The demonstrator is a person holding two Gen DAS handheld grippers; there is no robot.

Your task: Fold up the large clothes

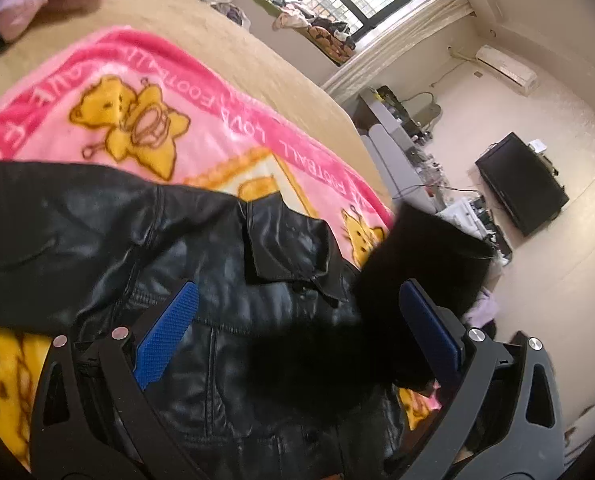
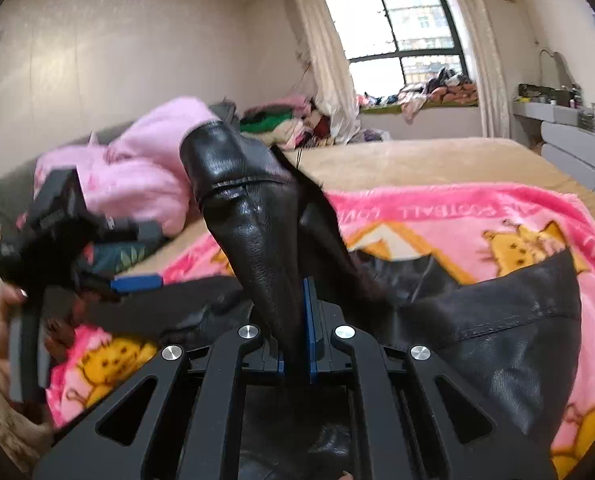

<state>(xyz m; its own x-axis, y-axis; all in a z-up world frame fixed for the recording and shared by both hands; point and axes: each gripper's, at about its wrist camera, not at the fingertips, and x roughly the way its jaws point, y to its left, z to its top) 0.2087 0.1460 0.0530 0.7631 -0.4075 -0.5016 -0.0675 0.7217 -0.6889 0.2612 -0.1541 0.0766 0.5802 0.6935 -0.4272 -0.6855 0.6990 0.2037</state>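
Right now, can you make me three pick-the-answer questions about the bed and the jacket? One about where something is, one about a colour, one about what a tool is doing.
1. Where does the black leather jacket lie?
A. on the pink blanket
B. on the windowsill
C. on the floor

2. What colour are the bears printed on the blanket?
A. green
B. yellow
C. blue

3. What is the right tool doing?
A. standing wide open over the bare bed
B. holding a pillow
C. shut on a fold of the jacket

Answers:
1 A, the jacket spreads over the blanket in both views.
2 B, each bear is yellow with a brown outline.
3 C, its blue pads are pressed together with black leather rising from between them, while the left tool stands open above the jacket.
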